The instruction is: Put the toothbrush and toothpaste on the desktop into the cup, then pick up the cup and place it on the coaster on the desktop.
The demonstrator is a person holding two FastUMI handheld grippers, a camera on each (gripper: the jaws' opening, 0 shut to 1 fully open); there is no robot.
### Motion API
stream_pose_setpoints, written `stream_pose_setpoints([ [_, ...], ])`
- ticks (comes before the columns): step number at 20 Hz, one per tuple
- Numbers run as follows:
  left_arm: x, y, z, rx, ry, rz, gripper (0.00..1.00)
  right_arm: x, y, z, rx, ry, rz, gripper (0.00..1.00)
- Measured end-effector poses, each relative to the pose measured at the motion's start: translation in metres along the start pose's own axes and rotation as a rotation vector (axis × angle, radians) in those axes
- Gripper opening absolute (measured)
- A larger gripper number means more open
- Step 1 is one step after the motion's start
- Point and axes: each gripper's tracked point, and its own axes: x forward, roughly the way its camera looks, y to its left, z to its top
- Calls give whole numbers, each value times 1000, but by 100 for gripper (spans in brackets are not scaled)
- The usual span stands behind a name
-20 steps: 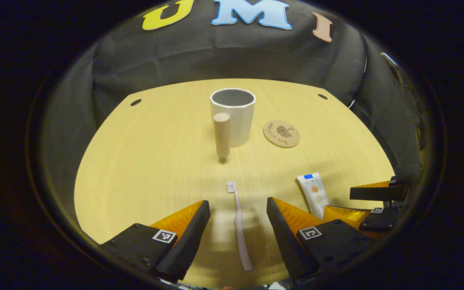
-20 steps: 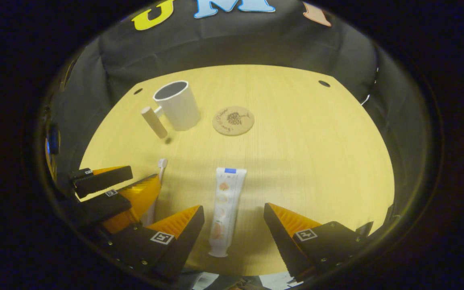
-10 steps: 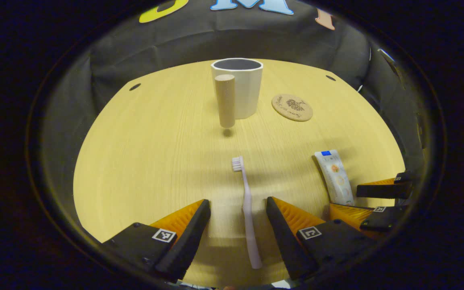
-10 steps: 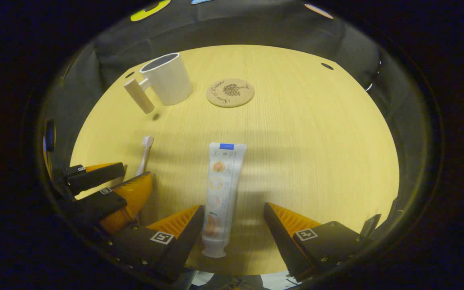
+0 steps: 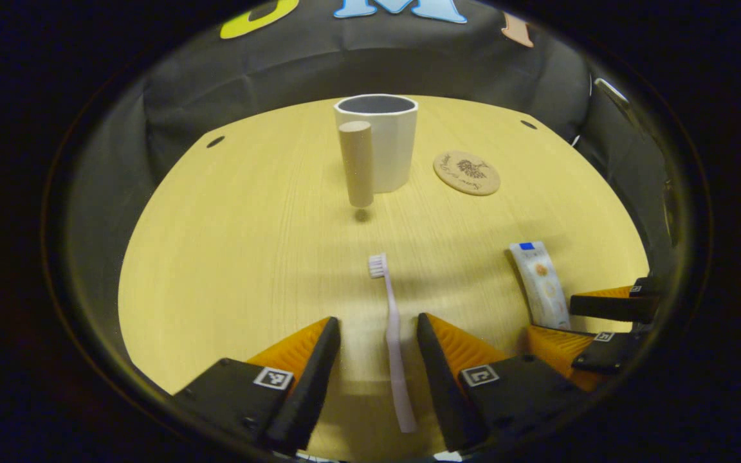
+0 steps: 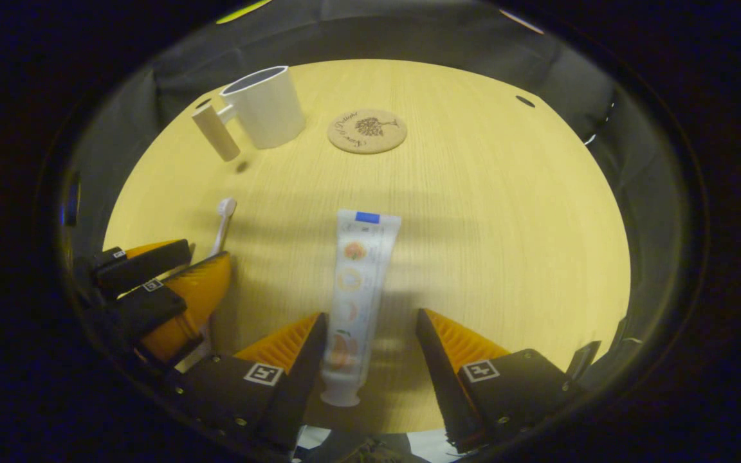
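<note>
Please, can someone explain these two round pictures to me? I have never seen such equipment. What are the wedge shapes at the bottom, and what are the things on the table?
There is no robot here. A person holds a two-finger gripper in each hand, and a small wide-angle camera rides on each one, looking forward along its fingers. That is why both pictures are round and bent.

In the left gripper view, the two wedges at the bottom are the left gripper. It is open, with the toothbrush lying on the table between its fingers.

In the right gripper view, the right gripper is also open, with the toothpaste lying between its fingers. One finger is close beside the tube; I cannot tell if it touches.

Farther away stand a white cup with a wooden handle and a round coaster. Nothing is held yet.
</note>
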Motion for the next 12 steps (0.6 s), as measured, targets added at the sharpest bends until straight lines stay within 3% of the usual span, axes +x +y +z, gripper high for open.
stream_pose_setpoints([
  [1,-1,0,0,0,6,0,69,-1,1,-2,4,8,-1,80],
  [2,-1,0,1,-3,10,0,83,-1,-2,1,15,12,-5,73],
  [3,1,1,2,0,8,5,73,0,-3,-1,28,21,-4,52],
  [5,2,1,3,-5,19,12,53,2,-3,0,46,44,-4,41],
  [6,3,1,3,-3,31,14,52,1,-3,2,51,48,-9,41],
  [7,2,1,6,2,31,10,52,-1,-3,2,76,61,-13,33],
  [8,6,3,6,-2,40,25,40,2,-2,3,86,60,-16,26],
  [10,3,1,4,12,51,29,16,1,-2,3,83,71,-13,27],
  [11,4,1,5,20,50,30,16,5,-1,7,105,45,-11,27],
  [12,4,1,4,21,45,31,16,0,1,4,110,72,0,14],
])
